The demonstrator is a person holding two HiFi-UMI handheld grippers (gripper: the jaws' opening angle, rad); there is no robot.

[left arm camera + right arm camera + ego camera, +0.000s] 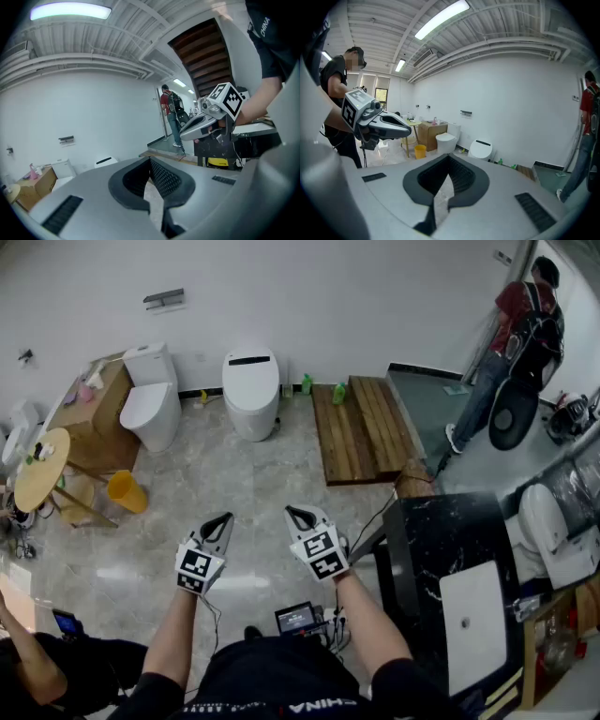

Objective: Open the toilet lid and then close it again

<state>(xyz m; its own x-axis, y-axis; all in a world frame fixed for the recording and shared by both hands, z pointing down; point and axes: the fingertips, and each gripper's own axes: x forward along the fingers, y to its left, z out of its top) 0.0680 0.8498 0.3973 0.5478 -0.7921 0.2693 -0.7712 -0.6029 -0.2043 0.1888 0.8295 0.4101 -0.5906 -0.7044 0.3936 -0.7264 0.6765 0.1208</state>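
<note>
The person stands in the middle of the room and holds both tools in front of the body, above the grey floor [234, 484]. The left gripper [225, 518] has its jaws pressed together with nothing between them. The right gripper [293, 513] is the same, jaws together and empty. Both point forward and a little down, and they are near each other but not touching.

Two toilets stand at the far wall, well apart from the grippers. The tank toilet [150, 409] is on the left, just beside a brown box [94, 423]. The oval toilet [250, 381] is more to the middle. Both toilets are shut. I cannot tell which of them is the one for the task.

A round table [42, 470] and a yellow bin [127, 491] are at the left side. A wood platform [361, 427] lies to the right of the oval toilet, with two green bottles [307, 383] between them at the wall. A black counter [427, 559] is at the person's right. Another person [516, 343] stands in the far right corner
</note>
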